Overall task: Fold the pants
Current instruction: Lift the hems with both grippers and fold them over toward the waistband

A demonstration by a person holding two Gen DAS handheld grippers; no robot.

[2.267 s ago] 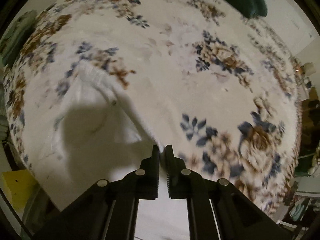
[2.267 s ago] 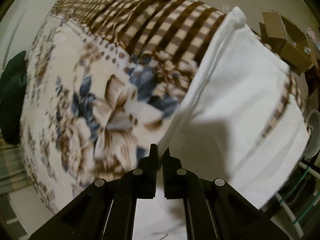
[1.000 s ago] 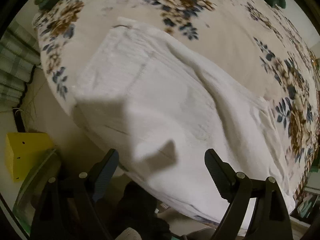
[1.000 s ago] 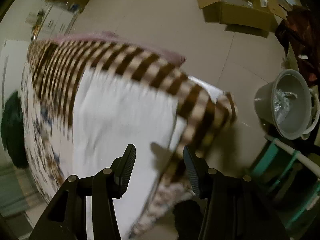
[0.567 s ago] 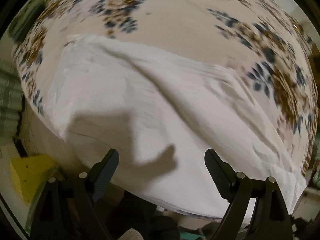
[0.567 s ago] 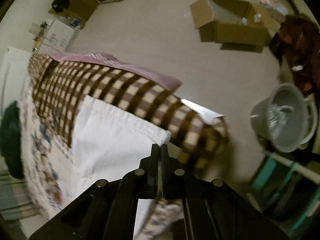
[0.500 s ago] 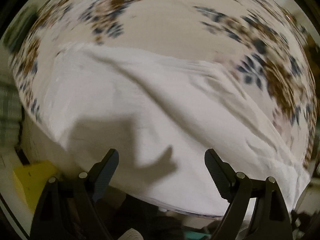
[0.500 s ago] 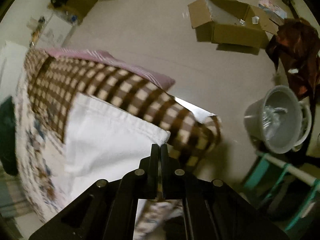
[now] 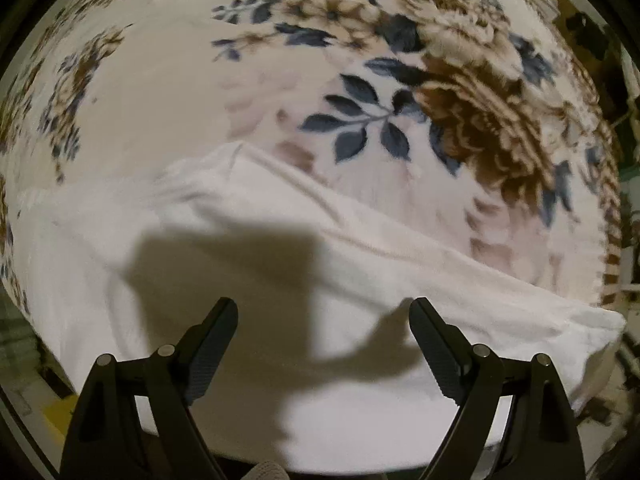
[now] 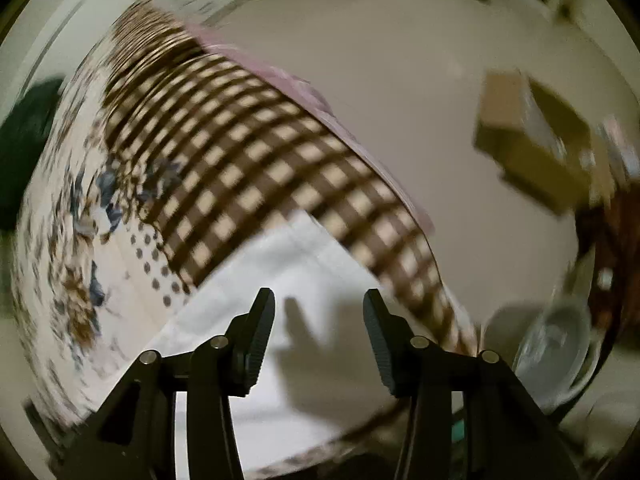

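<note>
**White pants laid on the bed, both grippers released: fold partly made**

The white pants [image 9: 280,272] lie as a long band across the lower half of the left wrist view, on a floral blanket [image 9: 400,100] covering the bed. One end appears in the right wrist view [image 10: 288,280], at lower centre, against the blanket's brown checked border [image 10: 260,168]. A raised ridge along the band's upper edge suggests doubled layers, so one lengthwise fold appears done; the layers cannot be counted. The cloth is long and rumpled, so crosswise folds and smoothing likely remain. The left gripper [image 9: 322,316] hovers over the pants, jaws wide, holding nothing. The right gripper [image 10: 318,312] likewise has its jaws apart and empty. A cardboard box [image 10: 532,140] and a grey bucket [image 10: 556,360] stand on the floor at right.
</note>
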